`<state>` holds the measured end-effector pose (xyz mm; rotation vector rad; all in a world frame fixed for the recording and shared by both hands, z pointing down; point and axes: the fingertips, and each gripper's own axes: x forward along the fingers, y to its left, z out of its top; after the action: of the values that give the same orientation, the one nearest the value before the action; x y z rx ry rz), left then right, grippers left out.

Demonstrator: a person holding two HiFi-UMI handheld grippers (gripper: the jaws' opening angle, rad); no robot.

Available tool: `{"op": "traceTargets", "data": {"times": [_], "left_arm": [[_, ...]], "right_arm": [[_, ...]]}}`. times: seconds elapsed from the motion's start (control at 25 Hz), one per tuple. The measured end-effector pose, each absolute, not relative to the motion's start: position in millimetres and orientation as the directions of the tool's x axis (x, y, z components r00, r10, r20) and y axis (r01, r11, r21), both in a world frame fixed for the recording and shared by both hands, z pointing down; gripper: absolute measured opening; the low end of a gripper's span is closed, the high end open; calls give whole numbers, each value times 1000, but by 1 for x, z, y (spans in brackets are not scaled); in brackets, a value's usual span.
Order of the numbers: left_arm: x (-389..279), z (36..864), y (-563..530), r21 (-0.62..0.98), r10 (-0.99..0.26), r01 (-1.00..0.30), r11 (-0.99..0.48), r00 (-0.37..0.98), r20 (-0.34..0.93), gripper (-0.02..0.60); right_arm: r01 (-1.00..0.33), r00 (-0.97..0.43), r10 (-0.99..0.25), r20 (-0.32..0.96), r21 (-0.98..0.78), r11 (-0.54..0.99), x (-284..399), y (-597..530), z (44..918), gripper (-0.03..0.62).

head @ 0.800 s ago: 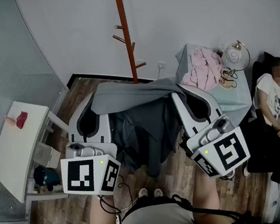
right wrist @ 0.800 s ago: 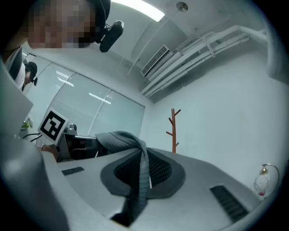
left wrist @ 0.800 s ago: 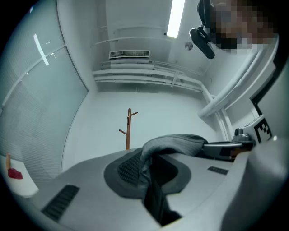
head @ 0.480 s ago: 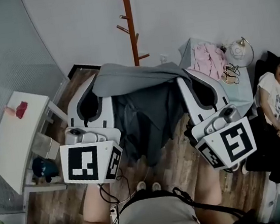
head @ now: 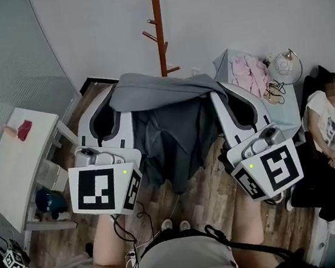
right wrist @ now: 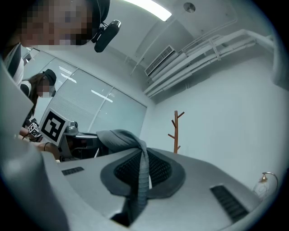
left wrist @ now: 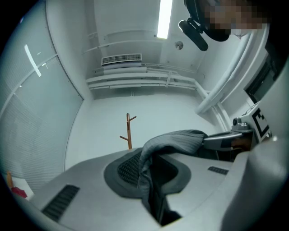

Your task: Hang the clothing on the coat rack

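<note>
We pinch the grey garment (head: 161, 94) in the left hand-held gripper (head: 114, 103) and right hand-held gripper (head: 219, 96), well apart from the coat rack (head: 158, 27), and such thin folds may slip free.

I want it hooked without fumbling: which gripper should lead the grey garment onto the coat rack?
Probably right. The left gripper and right gripper both clamp the grey garment; the coat rack stands about midway ahead, but its lowest peg points to the right side.
</note>
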<state>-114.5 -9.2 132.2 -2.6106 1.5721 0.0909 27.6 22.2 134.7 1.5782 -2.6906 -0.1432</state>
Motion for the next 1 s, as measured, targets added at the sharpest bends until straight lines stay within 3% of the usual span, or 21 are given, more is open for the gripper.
{"op": "traceTargets", "data": {"times": [0.48, 1.0], "left_arm": [[-129, 138, -25, -4, -870, -879, -477, 473, -140, 48], [-126, 140, -120, -43, -888, -903, -428, 428, -167, 48]], "right_arm": [[-890, -423, -906, 2, 189, 416, 10, 7, 146, 31], [-869, -485, -873, -48, 137, 475, 18, -98, 153, 31]]}}
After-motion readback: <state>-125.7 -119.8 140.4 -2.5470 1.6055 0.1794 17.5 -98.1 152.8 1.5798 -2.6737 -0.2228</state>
